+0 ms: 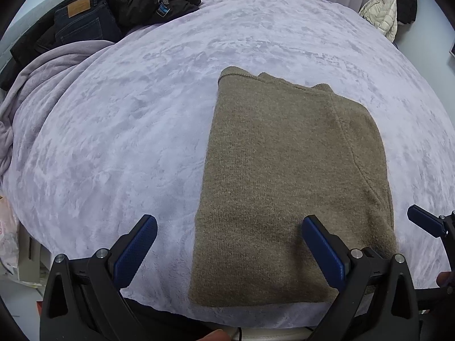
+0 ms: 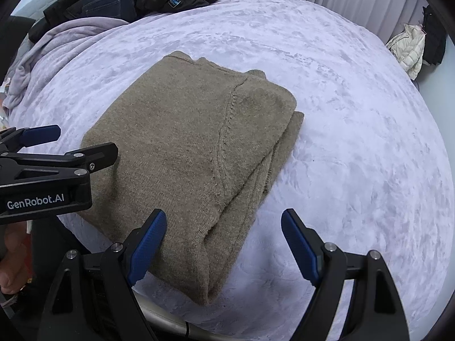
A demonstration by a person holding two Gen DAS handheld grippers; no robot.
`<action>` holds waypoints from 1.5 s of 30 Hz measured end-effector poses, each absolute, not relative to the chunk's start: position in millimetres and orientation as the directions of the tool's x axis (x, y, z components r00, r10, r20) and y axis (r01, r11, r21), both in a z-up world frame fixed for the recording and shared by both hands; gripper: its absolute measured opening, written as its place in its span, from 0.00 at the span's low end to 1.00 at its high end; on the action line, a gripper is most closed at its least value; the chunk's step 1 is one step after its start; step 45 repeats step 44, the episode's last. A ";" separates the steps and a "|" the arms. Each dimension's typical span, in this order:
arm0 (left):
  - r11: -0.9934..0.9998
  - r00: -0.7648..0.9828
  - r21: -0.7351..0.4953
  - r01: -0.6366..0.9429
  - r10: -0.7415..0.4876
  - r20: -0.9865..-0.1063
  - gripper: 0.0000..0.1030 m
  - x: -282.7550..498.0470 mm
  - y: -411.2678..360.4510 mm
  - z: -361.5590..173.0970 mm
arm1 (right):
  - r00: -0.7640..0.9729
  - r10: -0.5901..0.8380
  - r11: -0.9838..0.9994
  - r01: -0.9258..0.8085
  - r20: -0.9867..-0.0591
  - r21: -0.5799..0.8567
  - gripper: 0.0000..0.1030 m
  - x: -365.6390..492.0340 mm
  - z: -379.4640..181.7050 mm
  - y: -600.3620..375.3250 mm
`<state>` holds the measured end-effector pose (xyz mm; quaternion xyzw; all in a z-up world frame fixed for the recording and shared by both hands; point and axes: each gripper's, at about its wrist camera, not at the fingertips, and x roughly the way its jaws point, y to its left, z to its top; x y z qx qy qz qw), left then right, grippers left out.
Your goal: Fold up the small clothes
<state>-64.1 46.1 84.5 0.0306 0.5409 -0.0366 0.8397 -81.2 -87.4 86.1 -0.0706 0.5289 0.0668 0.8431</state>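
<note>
A tan knit sweater [image 1: 287, 176] lies folded into a rectangle on the lilac plush blanket [image 1: 128, 130], near the front edge. My left gripper [image 1: 230, 227] is open and empty, its jaws spread over the sweater's near left corner. The right gripper's blue tip [image 1: 423, 221] shows at the far right. In the right wrist view the sweater [image 2: 182, 153] shows stacked layers along its right side. My right gripper [image 2: 224, 224] is open and empty above the near right corner. The left gripper [image 2: 42, 153] shows at the left edge there.
Dark jeans [image 1: 82, 20] and a black jacket [image 1: 150, 0] are piled at the blanket's far left, beside a bunched lilac cover [image 1: 34, 79]. A cream puffer jacket [image 1: 381, 11] hangs at the far right. Clutter [image 1: 11, 241] sits at the left, below the blanket's edge.
</note>
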 end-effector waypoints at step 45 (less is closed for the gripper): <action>0.985 0.444 0.110 0.136 0.039 -0.895 0.99 -80.3 -10.1 100.2 | 0.483 0.128 0.974 -0.224 -0.866 0.019 0.83 -88.4 90.1 -124.0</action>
